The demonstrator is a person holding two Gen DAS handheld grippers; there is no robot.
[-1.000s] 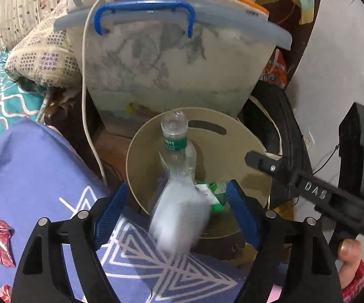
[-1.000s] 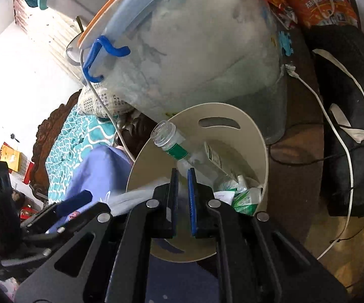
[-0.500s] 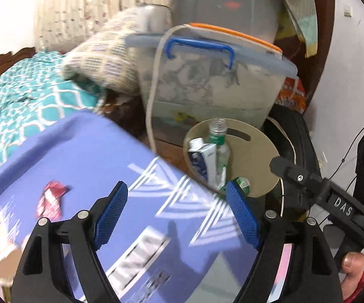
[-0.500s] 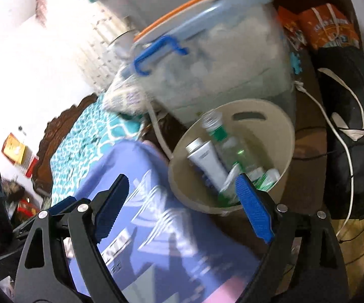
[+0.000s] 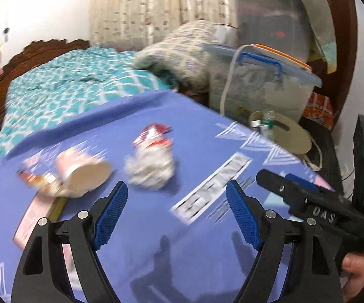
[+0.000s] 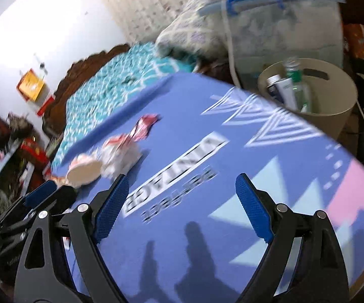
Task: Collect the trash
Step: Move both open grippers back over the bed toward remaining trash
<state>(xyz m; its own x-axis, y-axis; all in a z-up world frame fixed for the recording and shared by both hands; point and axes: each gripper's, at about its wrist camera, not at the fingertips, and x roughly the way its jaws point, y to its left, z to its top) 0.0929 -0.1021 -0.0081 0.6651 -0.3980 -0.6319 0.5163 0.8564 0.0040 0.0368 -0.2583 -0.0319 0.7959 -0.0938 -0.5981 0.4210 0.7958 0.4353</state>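
Blue printed cloth covers the counter (image 5: pixel 182 240) that fills the near ground of both views, and over it the left hand-held gripper (image 5: pixel 176 214) and the right hand-held gripper (image 6: pixel 182 207) both stand wide apart with nothing between their pads. By my reading, the step in hand is reaching for the next piece of trash. Just ahead of the left gripper lies a crumpled white paper wad (image 5: pixel 151 169), with a tipped paper cup (image 5: pixel 86 174) beside it on the left and a red wrapper (image 5: pixel 154 133) just past it. The next move probably calls for lowering one gripper over the wad and closing on it. Farther off, beyond the counter's edge, the beige bin (image 6: pixel 333 101) already holds bottles and tubes.
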